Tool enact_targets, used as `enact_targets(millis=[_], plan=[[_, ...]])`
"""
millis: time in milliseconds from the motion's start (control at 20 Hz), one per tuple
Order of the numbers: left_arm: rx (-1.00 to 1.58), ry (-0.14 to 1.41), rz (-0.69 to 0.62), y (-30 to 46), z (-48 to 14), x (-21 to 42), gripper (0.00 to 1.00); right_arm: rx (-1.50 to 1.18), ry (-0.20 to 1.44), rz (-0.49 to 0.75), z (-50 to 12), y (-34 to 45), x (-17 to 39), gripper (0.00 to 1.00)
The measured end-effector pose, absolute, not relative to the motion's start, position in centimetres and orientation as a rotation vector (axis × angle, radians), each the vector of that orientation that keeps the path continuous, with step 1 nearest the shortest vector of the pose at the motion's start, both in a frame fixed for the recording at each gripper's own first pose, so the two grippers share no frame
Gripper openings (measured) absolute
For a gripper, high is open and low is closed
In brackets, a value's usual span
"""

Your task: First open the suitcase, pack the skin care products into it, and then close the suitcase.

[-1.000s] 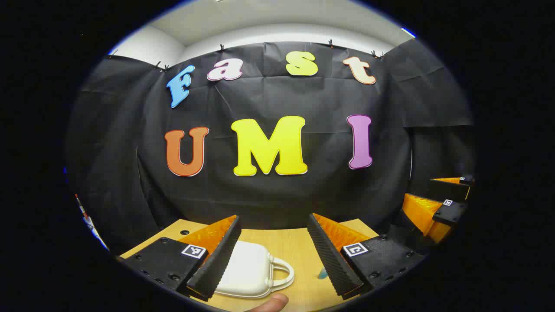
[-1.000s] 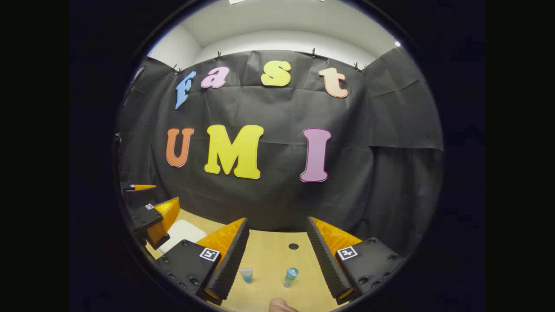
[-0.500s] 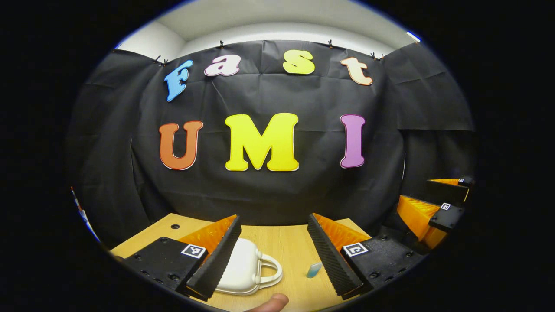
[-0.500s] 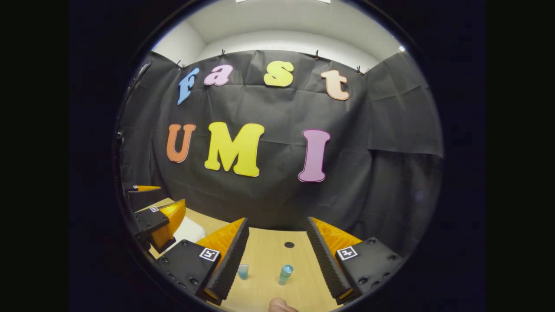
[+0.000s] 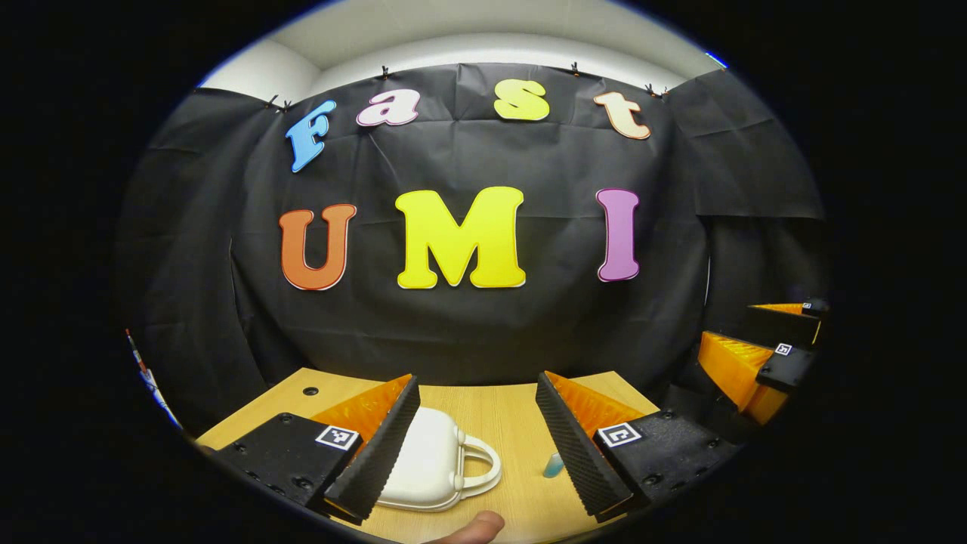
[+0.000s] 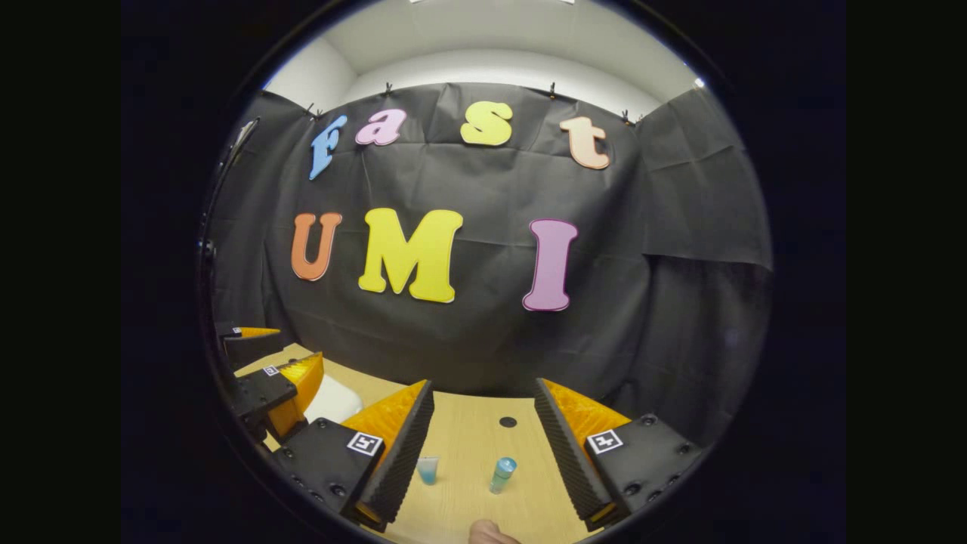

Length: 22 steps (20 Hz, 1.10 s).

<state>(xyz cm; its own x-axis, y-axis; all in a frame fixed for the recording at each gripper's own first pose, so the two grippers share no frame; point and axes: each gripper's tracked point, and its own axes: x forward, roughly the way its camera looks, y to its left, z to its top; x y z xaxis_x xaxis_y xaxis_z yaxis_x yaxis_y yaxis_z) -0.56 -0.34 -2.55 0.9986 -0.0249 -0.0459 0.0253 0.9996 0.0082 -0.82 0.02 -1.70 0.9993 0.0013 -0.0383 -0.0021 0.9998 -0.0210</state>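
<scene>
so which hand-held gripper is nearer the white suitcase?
Left. The left hand-held gripper is open right over the closed suitcase, whose handle lies between its fingers. The right hand-held gripper is off to the side, above the two small bottles.

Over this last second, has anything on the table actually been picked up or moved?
Nothing was taken hold of. Both views drifted slightly, so the hands shifted a little. The left claw and right claw stay open above the table. The white suitcase remains shut with its handle out, and the two blue skin care products lie where they were.
</scene>
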Motion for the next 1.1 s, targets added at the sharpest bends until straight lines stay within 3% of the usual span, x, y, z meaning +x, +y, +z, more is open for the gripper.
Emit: enact_targets(millis=[200, 550, 950, 1100], plan=[[0.108, 0.041, -0.014, 0.0, -5.1, 1.3, 0.99, -0.032, 0.038, -0.069, -2.1, -3.4, -0.5, 0.8], [0.452, 0.138, -0.064, -1.8, -15.5, 3.4, 0.99, -0.006, 0.095, -0.234, -5.3, -12.4, -1.7, 0.79], [0.975, 0.246, -0.112, -3.3, -27.3, 5.1, 0.97, 0.03, 0.193, -0.281, -10.3, -17.2, -3.4, 0.79], [1.13, 0.253, -0.065, -3.2, -29.2, 5.2, 0.98, 0.026, 0.221, -0.279, -11.7, -18.3, -3.9, 0.79]])
